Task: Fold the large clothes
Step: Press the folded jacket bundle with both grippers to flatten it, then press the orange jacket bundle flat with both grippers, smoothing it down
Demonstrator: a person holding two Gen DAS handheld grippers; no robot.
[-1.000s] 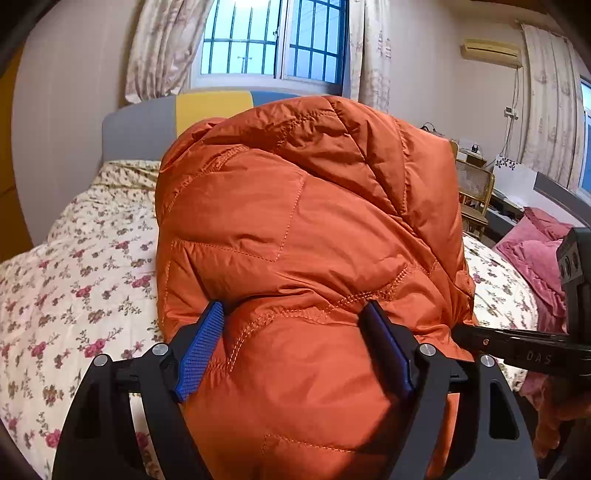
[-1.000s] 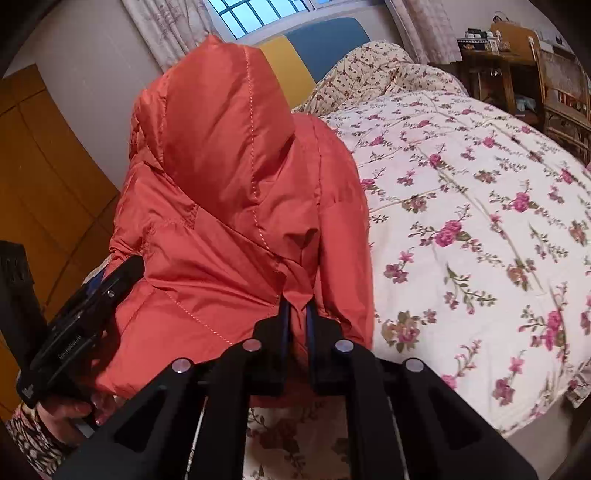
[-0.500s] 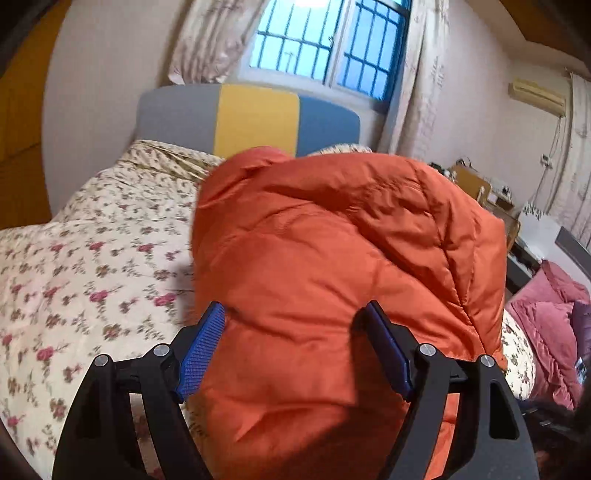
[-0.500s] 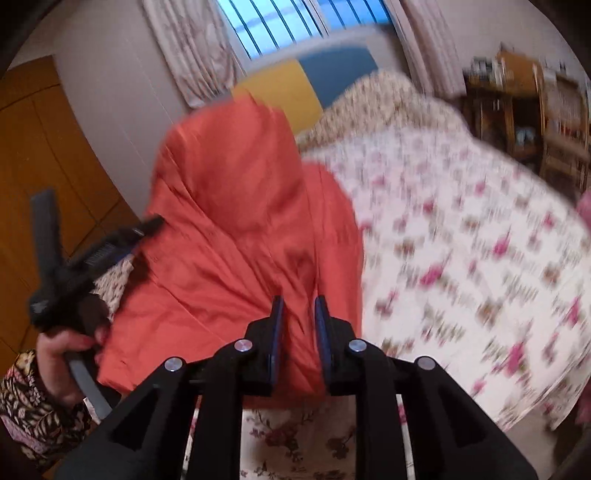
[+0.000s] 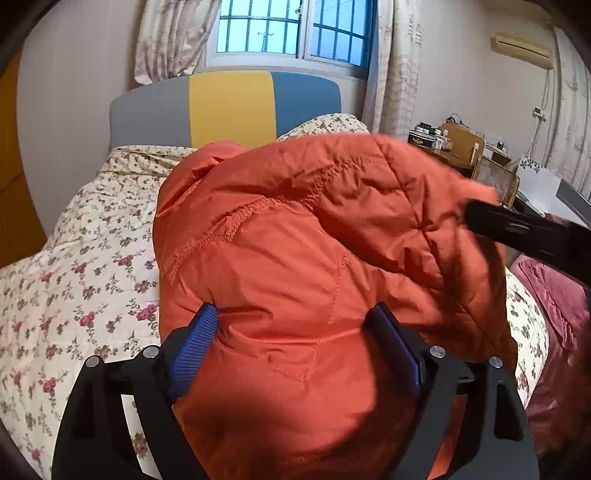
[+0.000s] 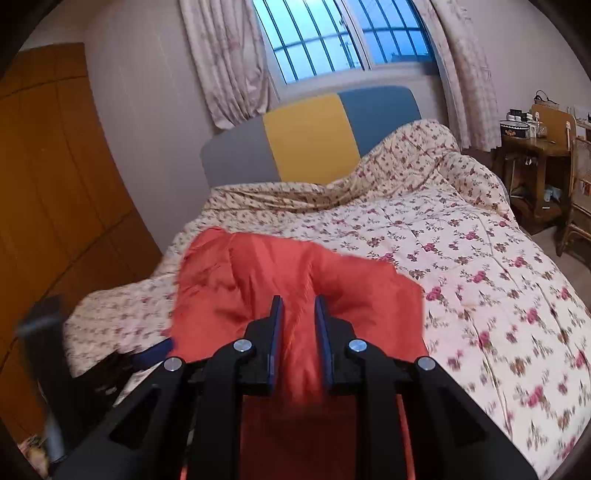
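left wrist view: fisheye sits just behind the left gripper (image 5: 295, 336), angled down, facing the bed's headboard (image 5: 229, 107) and window (image 5: 291, 29). very near: the orange jacket (image 5: 314, 236) fills the middle of the frame. the right gripper (image 5: 524, 230) enters at the right edge.

right wrist view: fisheye behind the right gripper (image 6: 298, 325), also tilted down toward the headboard (image 6: 310, 136) and window (image 6: 340, 40), from further right, with the floral quilt (image 6: 461, 251) open to view. jacket (image 6: 295, 288) close in, low in frame.

shared: headboard, window, curtains, quilt, jacket, side table.
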